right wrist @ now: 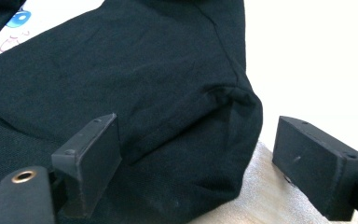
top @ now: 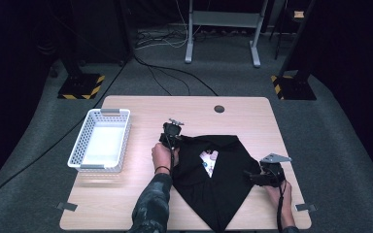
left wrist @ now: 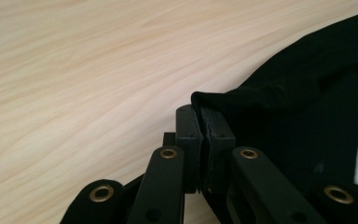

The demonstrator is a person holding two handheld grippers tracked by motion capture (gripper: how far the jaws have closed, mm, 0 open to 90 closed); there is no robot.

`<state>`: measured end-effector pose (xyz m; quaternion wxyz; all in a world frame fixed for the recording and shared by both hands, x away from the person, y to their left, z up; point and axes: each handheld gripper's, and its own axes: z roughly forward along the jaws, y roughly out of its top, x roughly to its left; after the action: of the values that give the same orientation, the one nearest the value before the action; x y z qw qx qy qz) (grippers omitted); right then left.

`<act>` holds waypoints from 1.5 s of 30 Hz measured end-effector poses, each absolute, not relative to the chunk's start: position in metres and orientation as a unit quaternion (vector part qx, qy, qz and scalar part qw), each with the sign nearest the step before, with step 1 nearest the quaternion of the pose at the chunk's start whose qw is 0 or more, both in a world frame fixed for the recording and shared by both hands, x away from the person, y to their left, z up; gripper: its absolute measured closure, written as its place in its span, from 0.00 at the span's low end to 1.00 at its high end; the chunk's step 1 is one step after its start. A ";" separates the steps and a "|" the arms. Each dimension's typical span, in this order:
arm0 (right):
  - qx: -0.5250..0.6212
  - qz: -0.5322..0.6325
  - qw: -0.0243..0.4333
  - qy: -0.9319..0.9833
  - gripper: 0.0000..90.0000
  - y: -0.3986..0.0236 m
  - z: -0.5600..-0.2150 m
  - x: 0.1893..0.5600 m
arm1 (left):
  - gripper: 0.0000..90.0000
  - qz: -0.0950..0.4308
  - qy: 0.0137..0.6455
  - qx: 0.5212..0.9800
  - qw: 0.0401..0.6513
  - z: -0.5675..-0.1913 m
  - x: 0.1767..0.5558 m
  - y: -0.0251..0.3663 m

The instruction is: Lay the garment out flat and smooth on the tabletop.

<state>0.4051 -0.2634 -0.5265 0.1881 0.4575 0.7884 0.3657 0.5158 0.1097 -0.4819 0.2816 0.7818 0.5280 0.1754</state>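
Note:
A black garment [top: 223,189] with a white printed patch [top: 209,159] lies crumpled on the right half of the wooden table [top: 141,109]. My left gripper [top: 174,138] sits at the garment's upper left corner. In the left gripper view its jaws [left wrist: 204,116] are shut on a thin fold of the black cloth [left wrist: 298,93]. My right gripper [top: 248,175] is at the garment's right edge. Its jaws [right wrist: 200,156] stand open, and a rounded fold of the cloth [right wrist: 168,93] lies between the pads [right wrist: 91,149] without being pinched.
A white plastic basket [top: 80,145] stands on the table's left side with nothing visible inside it. A round cable hole [top: 219,108] is near the far edge. Bare wood lies between basket and garment. Cables and stand feet are on the floor beyond.

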 end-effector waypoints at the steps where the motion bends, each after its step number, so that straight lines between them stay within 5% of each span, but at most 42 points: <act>1: 0.456 0.366 0.188 0.789 0.15 -0.263 -0.527 0.405 | 0.96 0.178 0.541 0.777 0.268 -0.485 0.520 0.116; 4: 0.455 0.365 0.189 0.790 0.16 -0.263 -0.527 0.405 | 0.90 0.181 0.550 0.774 0.256 -0.487 0.522 0.119; 10: 0.454 0.365 0.190 0.790 0.16 -0.263 -0.527 0.405 | 0.44 0.197 0.547 0.770 0.262 -0.483 0.512 0.119; 13: 0.455 0.365 0.189 0.790 0.16 -0.263 -0.527 0.405 | 0.33 0.205 0.522 0.779 0.282 -0.477 0.496 0.113; 25: 0.457 0.366 0.188 0.789 0.16 -0.263 -0.527 0.405 | 0.23 0.169 0.383 0.838 0.351 -0.488 0.388 0.090; 45: 0.456 0.366 0.189 0.789 0.16 -0.262 -0.527 0.405 | 0.12 0.191 0.388 0.825 0.365 -0.528 0.359 0.103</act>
<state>0.4046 -0.2624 -0.5268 0.1893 0.4556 0.7892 0.3658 0.3594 0.1029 -0.5278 0.3646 0.8246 0.3880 0.1912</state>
